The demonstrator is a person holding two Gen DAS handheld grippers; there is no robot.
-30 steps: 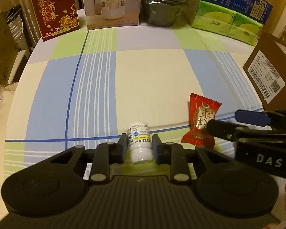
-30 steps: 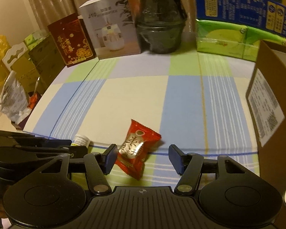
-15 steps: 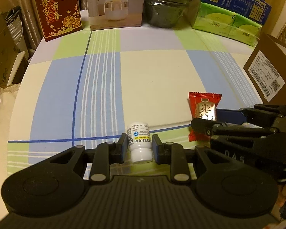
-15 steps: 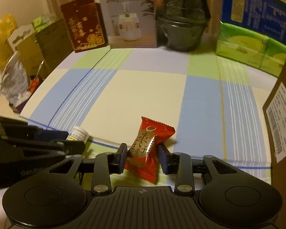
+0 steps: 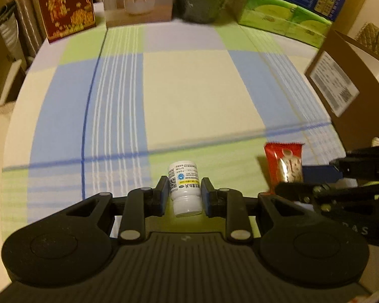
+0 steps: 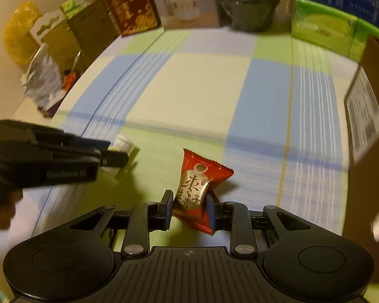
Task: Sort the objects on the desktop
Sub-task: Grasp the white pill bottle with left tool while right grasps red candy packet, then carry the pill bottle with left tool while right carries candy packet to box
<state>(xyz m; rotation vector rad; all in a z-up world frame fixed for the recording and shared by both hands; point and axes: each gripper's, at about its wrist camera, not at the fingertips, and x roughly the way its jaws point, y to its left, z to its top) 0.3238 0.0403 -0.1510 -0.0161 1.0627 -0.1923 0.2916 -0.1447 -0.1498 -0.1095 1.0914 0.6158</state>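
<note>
Right jaws have just clamped onto the candy [image 6: 193, 192]: a second ago they stood wide on either side of it, now both pads press the wrapper's middle. Left jaws are clenched on the pill bottle [image 5: 185, 188], same as a second ago.

Right gripper [image 6: 189, 208] has the candy off the cloth by the look of it; the wrapper's lower corner hangs free below the pads and its shadow falls apart from it. Judgement only, the frame is motion-blurred. Left gripper [image 5: 185, 197] holds the bottle around its label, cap end toward the camera. Can't tell if it's lifted.

Places, taking the cardboard box [image 5: 346, 93] as landmark: candy is near the box's front corner, on the side toward the bottle; the bottle is further out from the box, past the candy, over the green band of the worktop [image 5: 189, 88] cloth. The two grippers are close together, the left showing in the right wrist view [image 6: 63, 156] just beside the candy.

What it means: both picks look done, so the sort is at the carry stage. Box is the likely drop point, though nothing here confirms it. Risk: the wrapper is thin and slippery, so the grip may be on film rather than the sweet. With the grippers this close, one should clear first.
</note>
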